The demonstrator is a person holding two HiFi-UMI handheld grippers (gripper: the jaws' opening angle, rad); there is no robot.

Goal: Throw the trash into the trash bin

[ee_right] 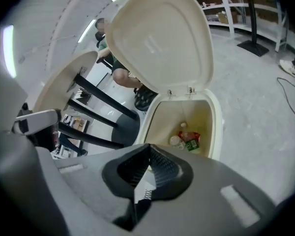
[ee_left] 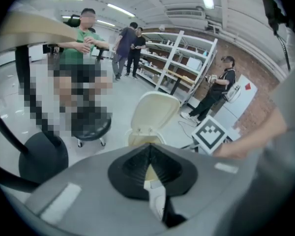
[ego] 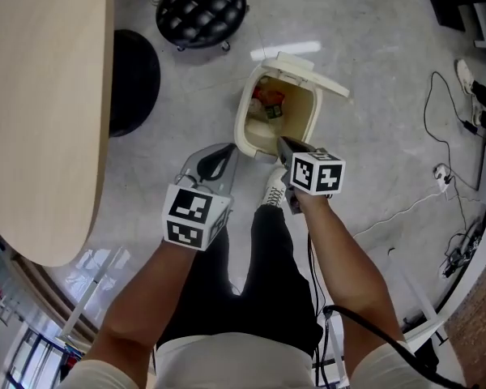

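Seen from the head camera, looking steeply down, a cream trash bin point(ego: 245, 128) stands open on a grey floor point(ego: 373, 136), its lid point(ego: 312, 70) tipped back on the far side. The trash point(ego: 269, 104) lies at the bottom of the bin: a small heap of red, green and white items (too small to name one by one).

The right gripper point(ego: 285, 146) hangs over the bin's near rim, pointing down into the opening. Its own view shows the two black jaws pressed together with nothing between them, and the bin's inside and raised lid just beyond.

The left gripper point(ego: 217, 164) hovers just left of the bin's near corner, above the floor and apart from the bin. Its own view shows its jaws also closed at the tips and empty, with the bin's lid ahead of them.

Between the two forearms, a leg in black trousers ends in a white shoe point(ego: 274, 191) near the bin's base.

A pale wooden table point(ego: 40, 112) fills the left of the head view, its round black foot point(ego: 136, 75) beside it. A black padded stool point(ego: 201, 6) stands beyond the bin. Thin cables point(ego: 434, 128) trail across the floor at right.

The left gripper view also shows a seated person, others standing, and white shelving point(ee_left: 184, 63) behind
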